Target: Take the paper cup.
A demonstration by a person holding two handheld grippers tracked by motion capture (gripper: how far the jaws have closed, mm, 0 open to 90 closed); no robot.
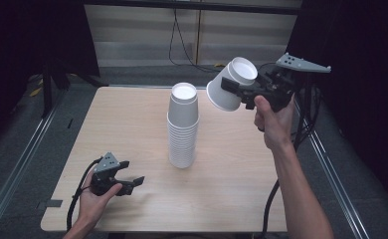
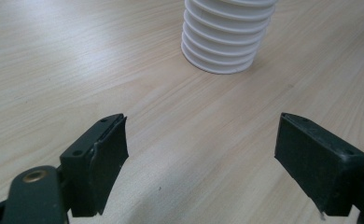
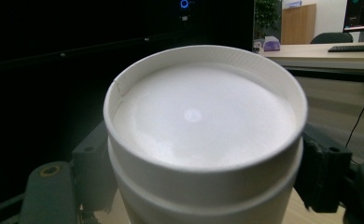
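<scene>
The left tongs [image 1: 132, 182] sit low at about seven o'clock in the high view, gripped in the left hand [image 1: 95, 196], whose forearm enters from the bottom edge. Their jaws stand wide apart — the left gripper view shows bare space between the two black pads. The right tongs [image 1: 233, 88] are raised at about one o'clock, held by the right hand [image 1: 274, 122] on a long, outstretched forearm, jaws pointing toward nine o'clock — clamped on a load.

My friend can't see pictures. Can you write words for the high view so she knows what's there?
The right hand-held gripper holds white paper cups tilted in the air, beside a tall cup stack on a wooden table. The left hand-held gripper waits open near the front edge.
</scene>
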